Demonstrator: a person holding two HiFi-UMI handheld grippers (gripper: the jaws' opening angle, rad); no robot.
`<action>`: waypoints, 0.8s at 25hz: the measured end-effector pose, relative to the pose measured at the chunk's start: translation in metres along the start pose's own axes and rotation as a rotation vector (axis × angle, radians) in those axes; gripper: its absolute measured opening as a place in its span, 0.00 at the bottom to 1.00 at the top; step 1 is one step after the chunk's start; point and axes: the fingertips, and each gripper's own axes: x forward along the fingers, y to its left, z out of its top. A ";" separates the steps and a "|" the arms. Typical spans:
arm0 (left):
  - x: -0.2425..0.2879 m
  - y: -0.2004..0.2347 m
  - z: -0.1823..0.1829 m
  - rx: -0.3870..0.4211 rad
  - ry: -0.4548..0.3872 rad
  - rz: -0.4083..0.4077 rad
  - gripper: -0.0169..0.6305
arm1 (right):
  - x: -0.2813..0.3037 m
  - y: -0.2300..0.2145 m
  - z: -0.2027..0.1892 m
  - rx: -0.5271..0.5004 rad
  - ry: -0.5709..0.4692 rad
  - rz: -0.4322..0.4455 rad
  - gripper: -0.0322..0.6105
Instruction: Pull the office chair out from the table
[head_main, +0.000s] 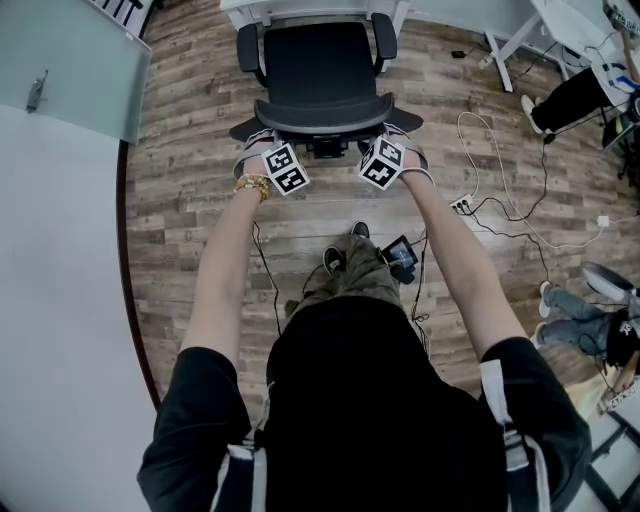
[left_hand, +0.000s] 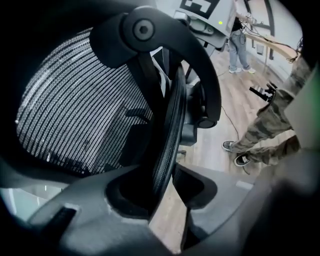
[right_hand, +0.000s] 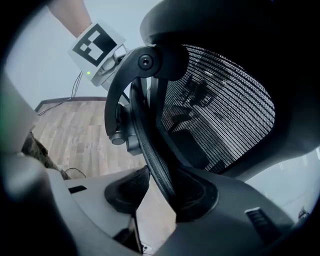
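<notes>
Clamping the office chair (head_main: 320, 65) backrest, left tool (left_hand: 167, 186) and right tool (right_hand: 161, 192); table (head_main: 322, 8) cut off above

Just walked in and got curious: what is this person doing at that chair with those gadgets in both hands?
A person stands behind a black office chair that faces a white table. They hold a two-jaw gripper in each hand. The left gripper and the right gripper each clamp the top rim of the chair's mesh backrest, one toward each end. The person's arms are stretched forward, so they look set to pull the chair back from the table.
</notes>
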 end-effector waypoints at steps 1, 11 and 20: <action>-0.001 -0.001 0.000 0.001 -0.001 0.001 0.27 | -0.001 0.001 -0.001 0.000 0.000 -0.001 0.26; -0.012 -0.012 -0.003 0.012 -0.014 0.012 0.27 | -0.010 0.014 0.000 0.003 0.001 -0.006 0.26; -0.022 -0.025 -0.008 0.021 -0.029 0.022 0.27 | -0.017 0.031 0.000 0.003 0.005 -0.008 0.26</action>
